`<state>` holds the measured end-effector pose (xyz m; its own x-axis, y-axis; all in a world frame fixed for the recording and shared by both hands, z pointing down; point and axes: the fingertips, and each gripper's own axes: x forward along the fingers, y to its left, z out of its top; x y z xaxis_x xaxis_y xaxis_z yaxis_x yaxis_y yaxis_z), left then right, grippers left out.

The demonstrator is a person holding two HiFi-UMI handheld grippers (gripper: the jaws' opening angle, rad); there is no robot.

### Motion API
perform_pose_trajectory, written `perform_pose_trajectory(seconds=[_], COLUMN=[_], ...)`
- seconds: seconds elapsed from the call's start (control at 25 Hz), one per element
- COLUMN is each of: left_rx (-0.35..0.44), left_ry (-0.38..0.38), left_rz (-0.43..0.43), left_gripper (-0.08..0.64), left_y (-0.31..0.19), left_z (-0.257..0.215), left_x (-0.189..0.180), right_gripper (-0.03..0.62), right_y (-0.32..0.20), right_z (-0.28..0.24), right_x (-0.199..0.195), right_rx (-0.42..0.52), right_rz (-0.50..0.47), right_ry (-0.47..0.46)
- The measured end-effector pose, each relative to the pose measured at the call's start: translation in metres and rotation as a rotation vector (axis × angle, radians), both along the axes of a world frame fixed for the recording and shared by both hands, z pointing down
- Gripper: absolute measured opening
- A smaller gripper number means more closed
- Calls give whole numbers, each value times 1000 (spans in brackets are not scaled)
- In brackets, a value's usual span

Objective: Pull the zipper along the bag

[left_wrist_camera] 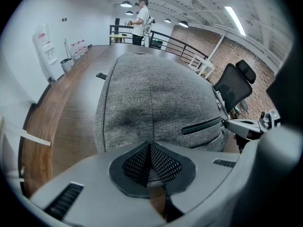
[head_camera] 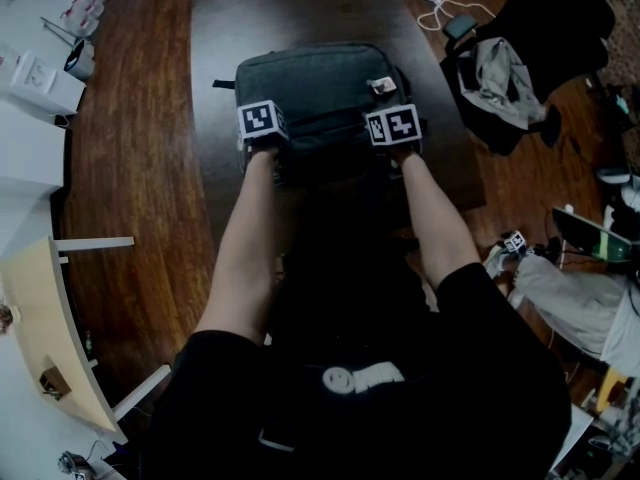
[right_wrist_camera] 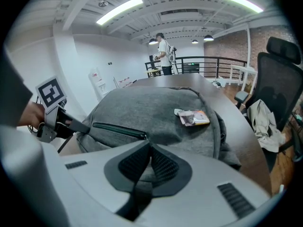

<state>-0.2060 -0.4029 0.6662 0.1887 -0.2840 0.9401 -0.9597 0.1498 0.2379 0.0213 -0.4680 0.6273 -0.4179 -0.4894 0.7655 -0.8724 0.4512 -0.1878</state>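
A grey backpack (head_camera: pixel 315 88) lies flat on the dark table (head_camera: pixel 225 28), with a small card tag (head_camera: pixel 381 86) on top. Both grippers are at its near edge, pointing steeply down. My left gripper (head_camera: pixel 262 140) is at the bag's near left corner. In the left gripper view its pads (left_wrist_camera: pixel 150 145) are closed with a fold of the grey fabric (left_wrist_camera: pixel 156 93) between them. My right gripper (head_camera: pixel 395 140) is at the near right. The dark pocket zipper (right_wrist_camera: pixel 118 131) ends right at its closed jaws (right_wrist_camera: pixel 149 145), and a dark strip, apparently the zipper pull, runs between the pads.
A black office chair (head_camera: pixel 510 68) draped with clothes stands right of the table. A white cable (head_camera: pixel 430 3) lies at the far right end. White desks (head_camera: pixel 30 98) stand at the left. A person (right_wrist_camera: pixel 163 53) stands far off by a railing.
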Motion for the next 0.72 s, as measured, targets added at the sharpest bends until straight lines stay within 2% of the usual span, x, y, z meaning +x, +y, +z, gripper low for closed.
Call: perform_pose_trajectory(seconds=[0.24,0.44,0.48,0.6,0.72], left_rx=[-1,7,11,35,57], left_ry=[-10,-17,-25,-56,-102], left_rz=[-1,-15,-20,-38,-64], left_gripper=[0,0,0,0,0], left_y=[2,2,2,2,7], left_z=[-1,-1,-3,-8,-14], left_x=[-1,-3,-2,-2,-4], right_gripper=[26,26,25,3,3], right_y=[2,5,6,17,36], right_z=[-2,-7,-7,4,21], right_x=[-1,2,6,32,60], right_rx=[0,-48,-48,-75,-130], right_rz=[2,73,78,86,121], right_ry=[-15,-120,-113,-18,6])
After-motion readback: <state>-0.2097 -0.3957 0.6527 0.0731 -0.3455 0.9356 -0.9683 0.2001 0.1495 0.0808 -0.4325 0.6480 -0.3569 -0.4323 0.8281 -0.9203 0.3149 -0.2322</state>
